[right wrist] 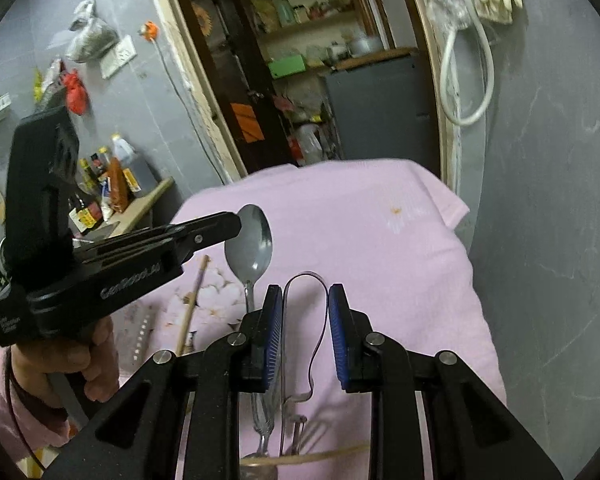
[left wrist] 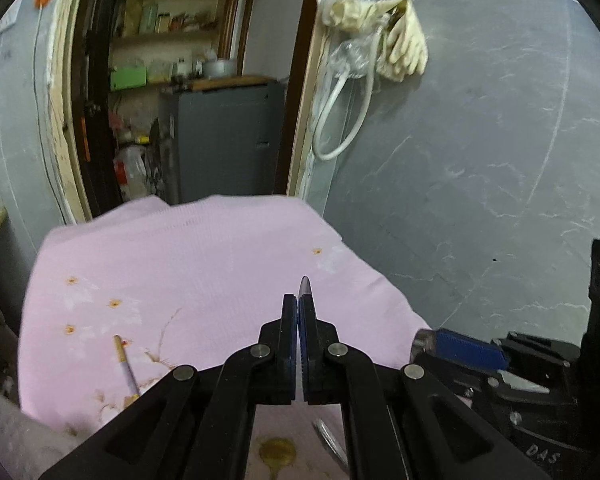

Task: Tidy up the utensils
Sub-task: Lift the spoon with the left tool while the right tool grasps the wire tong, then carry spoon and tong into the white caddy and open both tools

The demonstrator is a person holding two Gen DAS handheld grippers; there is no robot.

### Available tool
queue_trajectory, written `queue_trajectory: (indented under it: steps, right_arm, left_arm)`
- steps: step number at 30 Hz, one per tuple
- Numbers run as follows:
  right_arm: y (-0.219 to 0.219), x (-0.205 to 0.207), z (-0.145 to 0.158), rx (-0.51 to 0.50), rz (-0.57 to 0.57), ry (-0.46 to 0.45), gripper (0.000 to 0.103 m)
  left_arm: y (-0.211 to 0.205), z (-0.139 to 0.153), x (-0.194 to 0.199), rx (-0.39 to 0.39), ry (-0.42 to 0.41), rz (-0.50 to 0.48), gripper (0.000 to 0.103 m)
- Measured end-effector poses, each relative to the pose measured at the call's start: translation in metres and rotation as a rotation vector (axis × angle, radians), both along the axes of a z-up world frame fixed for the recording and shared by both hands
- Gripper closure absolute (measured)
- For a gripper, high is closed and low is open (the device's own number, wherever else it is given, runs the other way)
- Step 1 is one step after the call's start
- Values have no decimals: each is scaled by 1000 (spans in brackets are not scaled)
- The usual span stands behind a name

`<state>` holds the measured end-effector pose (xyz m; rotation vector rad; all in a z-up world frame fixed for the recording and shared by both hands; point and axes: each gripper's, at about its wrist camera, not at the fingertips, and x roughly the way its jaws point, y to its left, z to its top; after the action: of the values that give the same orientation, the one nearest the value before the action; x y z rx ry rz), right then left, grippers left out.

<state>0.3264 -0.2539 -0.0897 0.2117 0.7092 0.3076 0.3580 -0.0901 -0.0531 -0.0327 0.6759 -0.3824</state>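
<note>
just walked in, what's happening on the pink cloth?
A person is sorting utensils with two tools. The left hand-held gripper is shut on a spoon, held up over the pink cloth. The right hand-held gripper is open, its fingers on either side of a glass holder that already has utensils in it. A chopstick lies on the cloth. The spoon isn't in the holder yet.
</note>
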Motion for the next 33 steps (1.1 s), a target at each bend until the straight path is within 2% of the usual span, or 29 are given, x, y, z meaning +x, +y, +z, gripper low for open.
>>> queue_trajectory:
  steps: [6,13,20,33]
  right_arm:
    - [2,-29,24,-11,1,-70,82]
    - [9,-52,56,-25,12,-146,82]
    - [27,-63,95,-31,54,-228,82]
    - [95,-64,186,35,209,-440,82]
  left_arm:
    - [6,24,-39,18,-85,14,101]
    - [16,60,-63,21,-183,65,101]
    - [53,104,-77,-11,-271,141,101]
    - [134,185,-113,45,-473,304,101]
